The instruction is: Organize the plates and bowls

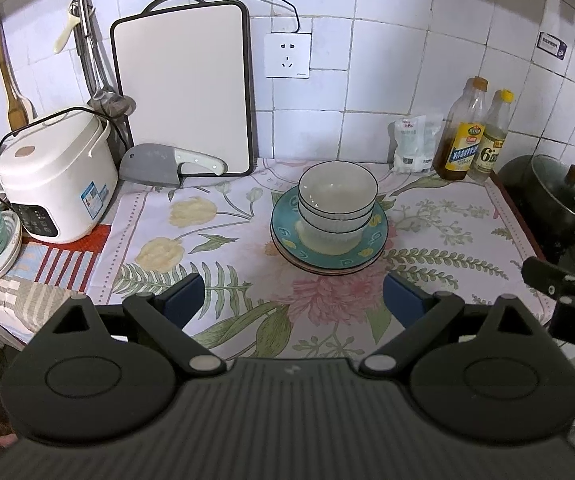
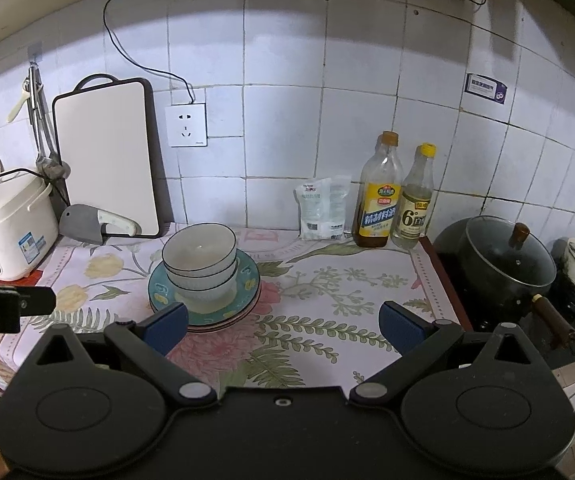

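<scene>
White bowls with dark rims [image 1: 337, 200] sit nested in one stack on teal plates [image 1: 287, 236], which lie on pink plates, in the middle of a floral cloth. The stack also shows in the right wrist view, bowls [image 2: 199, 262] on plates [image 2: 247, 280]. My left gripper [image 1: 292, 300] is open and empty, just in front of the stack. My right gripper [image 2: 283, 326] is open and empty, with the stack ahead of its left finger [image 2: 167, 326]. The right gripper's body shows at the right edge of the left wrist view [image 1: 567, 288].
A white rice cooker [image 1: 53, 176], a cleaver [image 1: 159, 166] and a leaning cutting board [image 1: 183, 92] stand at the left back. Two bottles [image 2: 393, 196] and a bag [image 2: 323, 208] stand by the wall. A black lidded pot [image 2: 503, 264] sits on the stove at right.
</scene>
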`<action>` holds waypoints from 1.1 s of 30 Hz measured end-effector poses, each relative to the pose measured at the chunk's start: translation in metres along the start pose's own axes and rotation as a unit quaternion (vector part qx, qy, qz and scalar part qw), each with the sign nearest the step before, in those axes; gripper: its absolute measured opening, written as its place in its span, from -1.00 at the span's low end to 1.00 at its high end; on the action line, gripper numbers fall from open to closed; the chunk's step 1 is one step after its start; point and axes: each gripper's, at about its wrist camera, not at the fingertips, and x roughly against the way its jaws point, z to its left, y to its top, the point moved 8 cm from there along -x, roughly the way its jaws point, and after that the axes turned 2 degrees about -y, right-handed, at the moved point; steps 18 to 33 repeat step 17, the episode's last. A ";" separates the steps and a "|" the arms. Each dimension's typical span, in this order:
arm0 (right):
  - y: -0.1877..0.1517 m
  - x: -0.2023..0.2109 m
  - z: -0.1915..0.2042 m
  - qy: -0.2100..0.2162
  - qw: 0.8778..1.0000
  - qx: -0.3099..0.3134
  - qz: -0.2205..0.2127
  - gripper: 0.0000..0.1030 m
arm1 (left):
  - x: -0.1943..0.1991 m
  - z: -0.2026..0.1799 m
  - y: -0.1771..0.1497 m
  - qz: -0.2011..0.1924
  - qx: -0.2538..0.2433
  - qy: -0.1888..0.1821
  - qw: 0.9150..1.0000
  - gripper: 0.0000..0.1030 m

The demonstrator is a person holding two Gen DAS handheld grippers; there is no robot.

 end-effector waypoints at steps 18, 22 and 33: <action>-0.004 -0.002 0.001 0.010 1.000 -0.002 0.012 1.00 | 0.010 -0.001 -0.004 -0.004 -0.009 0.011 1.000 0.88; -0.004 -0.002 0.001 0.010 1.000 -0.002 0.012 1.00 | 0.010 -0.001 -0.004 -0.004 -0.009 0.011 1.000 0.88; -0.004 -0.002 0.001 0.010 1.000 -0.002 0.012 1.00 | 0.010 -0.001 -0.004 -0.004 -0.009 0.011 1.000 0.88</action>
